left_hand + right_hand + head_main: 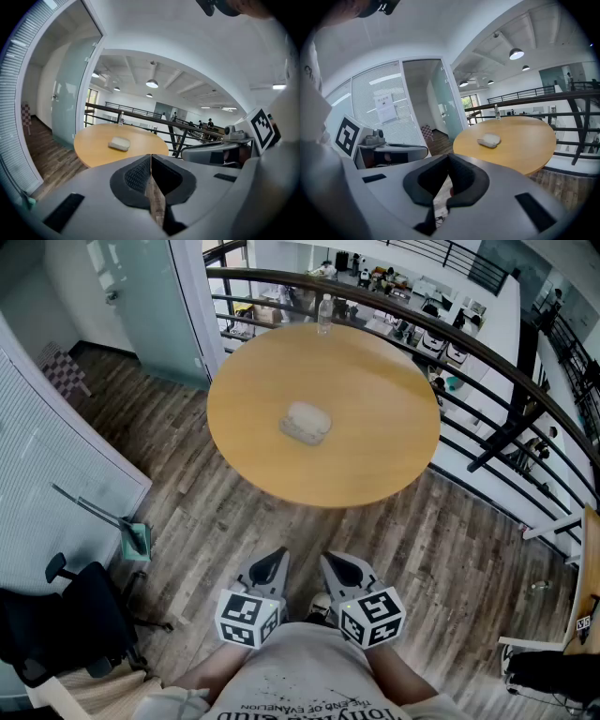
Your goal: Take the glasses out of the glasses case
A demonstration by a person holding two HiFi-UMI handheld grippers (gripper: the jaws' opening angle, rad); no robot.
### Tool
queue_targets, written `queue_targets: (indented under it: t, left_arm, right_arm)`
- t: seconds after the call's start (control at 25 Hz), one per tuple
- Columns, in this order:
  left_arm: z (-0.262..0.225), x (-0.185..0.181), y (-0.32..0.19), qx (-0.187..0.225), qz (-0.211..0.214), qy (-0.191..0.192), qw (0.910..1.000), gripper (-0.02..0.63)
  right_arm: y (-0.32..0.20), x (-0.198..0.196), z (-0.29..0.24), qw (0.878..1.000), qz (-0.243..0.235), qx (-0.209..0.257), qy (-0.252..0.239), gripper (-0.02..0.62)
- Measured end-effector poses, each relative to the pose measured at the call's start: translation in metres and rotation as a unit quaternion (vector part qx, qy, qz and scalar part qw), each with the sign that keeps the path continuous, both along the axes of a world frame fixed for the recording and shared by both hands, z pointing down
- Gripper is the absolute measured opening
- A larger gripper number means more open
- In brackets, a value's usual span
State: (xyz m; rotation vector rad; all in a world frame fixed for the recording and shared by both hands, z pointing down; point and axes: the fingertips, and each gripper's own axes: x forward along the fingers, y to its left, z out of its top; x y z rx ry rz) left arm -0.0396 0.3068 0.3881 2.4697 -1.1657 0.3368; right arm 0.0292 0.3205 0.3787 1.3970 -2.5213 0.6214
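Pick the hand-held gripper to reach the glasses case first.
Right, marginally; nearly a toss-up. The left hand-held gripper and right hand-held gripper are shut, level, short of the table; glasses case centred ahead.

This is an office on an upper floor: a glass door (pixel 141 296), a black office chair (pixel 66 615), and below the railing (pixel 487 362) rows of desks (pixel 441 315).

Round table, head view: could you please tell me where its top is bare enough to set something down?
The table is mostly bare. The glasses case lies near its middle and a bottle stands at the far edge. Free: the broad band between case and near edge, and both flanks. Nowhere crowded.
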Motion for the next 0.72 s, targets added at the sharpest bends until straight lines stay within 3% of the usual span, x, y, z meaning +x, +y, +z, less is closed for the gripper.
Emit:
queue_targets:
  t: [0.72]
  left_arm:
    - [0.000, 0.023, 0.003, -0.003, -0.012, -0.003, 0.9999, 0.025]
  right_arm:
    - [0.008, 0.016, -0.008, 0.999, -0.026, 0.017, -0.024, 0.026]
